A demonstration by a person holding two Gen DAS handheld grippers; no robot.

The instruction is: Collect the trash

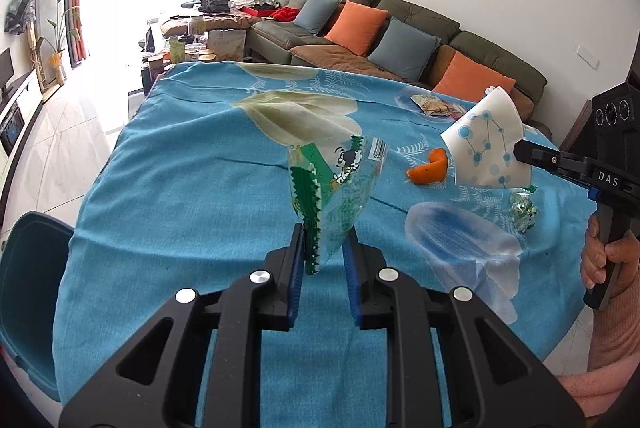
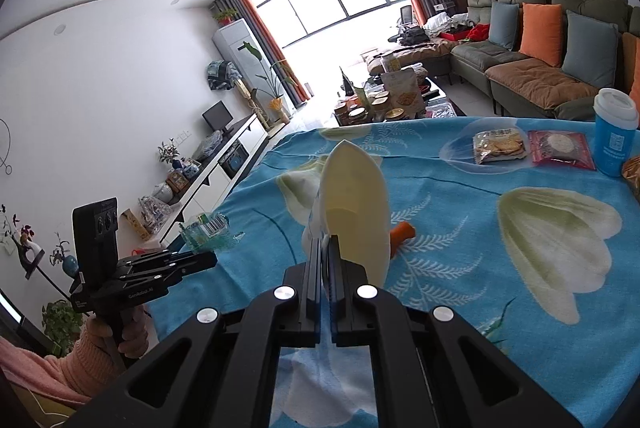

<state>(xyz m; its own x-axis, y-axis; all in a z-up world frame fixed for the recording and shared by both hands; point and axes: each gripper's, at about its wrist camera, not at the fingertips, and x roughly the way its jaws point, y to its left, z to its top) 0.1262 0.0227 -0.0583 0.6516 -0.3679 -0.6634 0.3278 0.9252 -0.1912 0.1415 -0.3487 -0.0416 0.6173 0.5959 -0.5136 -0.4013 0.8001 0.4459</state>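
Note:
My left gripper (image 1: 324,248) is shut on a clear and green plastic wrapper (image 1: 334,183), held above the blue tablecloth; it also shows in the right wrist view (image 2: 208,230). My right gripper (image 2: 325,248) is shut on a squashed white paper cup (image 2: 354,203) with blue dots, seen in the left wrist view (image 1: 486,143) at the right. An orange peel (image 1: 430,167) lies on the cloth between them, partly hidden behind the cup in the right wrist view (image 2: 402,232). A small crumpled green wrapper (image 1: 522,209) lies under the right gripper.
A blue bin (image 1: 30,292) stands at the table's left edge. Snack packets (image 2: 500,145) (image 2: 558,147) and a blue lidded cup (image 2: 614,131) sit at the far side. A sofa (image 1: 400,31) is behind the table.

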